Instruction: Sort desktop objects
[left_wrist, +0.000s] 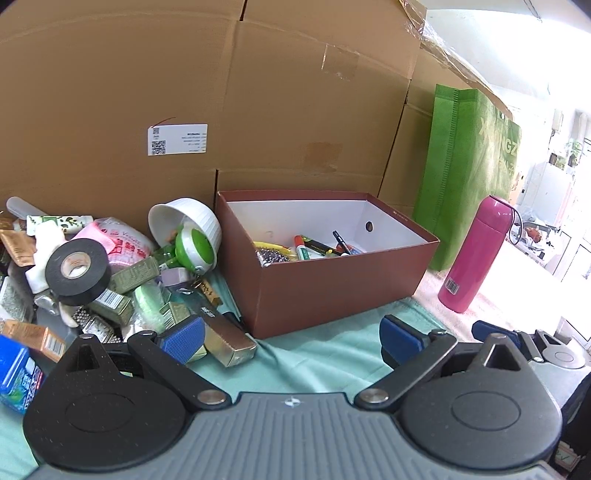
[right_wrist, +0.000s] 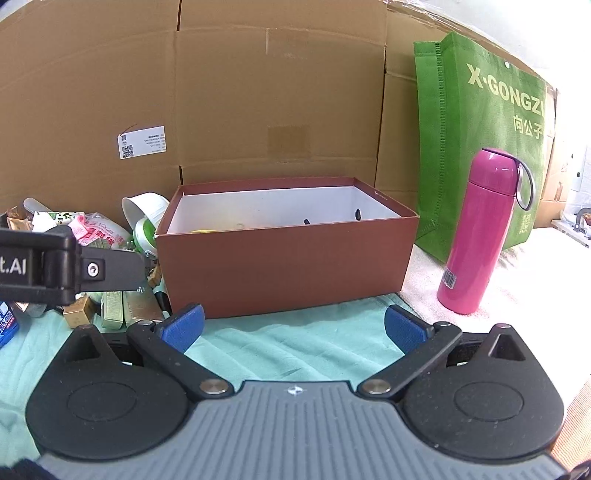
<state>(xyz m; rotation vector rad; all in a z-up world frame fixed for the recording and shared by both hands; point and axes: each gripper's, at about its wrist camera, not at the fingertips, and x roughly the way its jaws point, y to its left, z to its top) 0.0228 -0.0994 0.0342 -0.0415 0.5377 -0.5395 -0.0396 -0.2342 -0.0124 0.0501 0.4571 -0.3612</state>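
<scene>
Mint-green cloth (right_wrist: 280, 343) covered the table beneath an open brown cardboard box (right_wrist: 284, 266). Tall corrugated cardboard sheets (right_wrist: 258, 92) walled the back. Left hand-held gripper (left_wrist: 291, 338) and right hand-held gripper (right_wrist: 293, 328) gaped empty.

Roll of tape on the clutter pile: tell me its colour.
Black, with a tan inner core; the roll of tape shows best in the left wrist view.

clutter pile (left_wrist: 92, 280) left of box (left_wrist: 332, 284), bottle (left_wrist: 476, 254) right

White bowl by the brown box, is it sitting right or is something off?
Off. The white bowl is tipped on its side against the brown box, mouth toward the pile, with a green-and-white round item spilling out of it.
</scene>
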